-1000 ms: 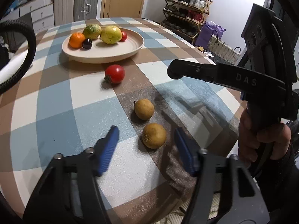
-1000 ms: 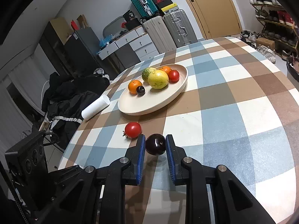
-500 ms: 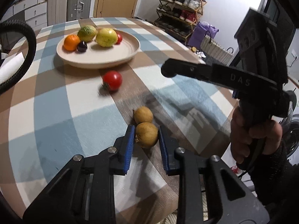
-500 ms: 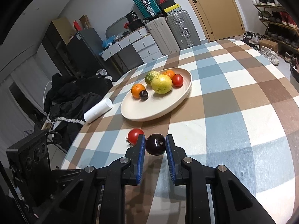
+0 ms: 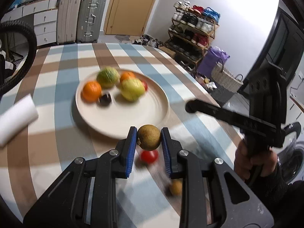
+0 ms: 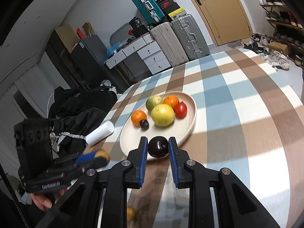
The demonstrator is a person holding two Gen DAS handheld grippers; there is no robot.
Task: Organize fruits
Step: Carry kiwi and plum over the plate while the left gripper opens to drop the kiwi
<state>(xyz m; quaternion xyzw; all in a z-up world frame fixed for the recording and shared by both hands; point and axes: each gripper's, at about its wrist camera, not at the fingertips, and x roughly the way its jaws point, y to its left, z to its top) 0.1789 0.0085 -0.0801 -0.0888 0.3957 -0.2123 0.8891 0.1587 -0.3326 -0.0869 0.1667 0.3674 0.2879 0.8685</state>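
While each hand-held gripper (image 5: 148,140) (image 6: 157,146) pinches 1 fruit: 6 fruits on 1 plate (image 6: 133,133), 2 on the table (image 5: 57,66).

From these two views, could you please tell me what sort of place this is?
Most likely a lived-in home, an entryway or dining area: a shoe rack by the door, suitcases against the wall, and a checked table holding a fruit plate.

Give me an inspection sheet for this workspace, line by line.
Surface: checked tablecloth.
Job's things: plate holds six fruits; tomato and a brown fruit lie on the cloth.
Clutter: white roll.
Grippers: left tool shut on brown fruit; right tool shut on dark plum, at the plate's near rim.
Cables: black hose.
Surroundings: suitcases, drawers, shoe rack, door.
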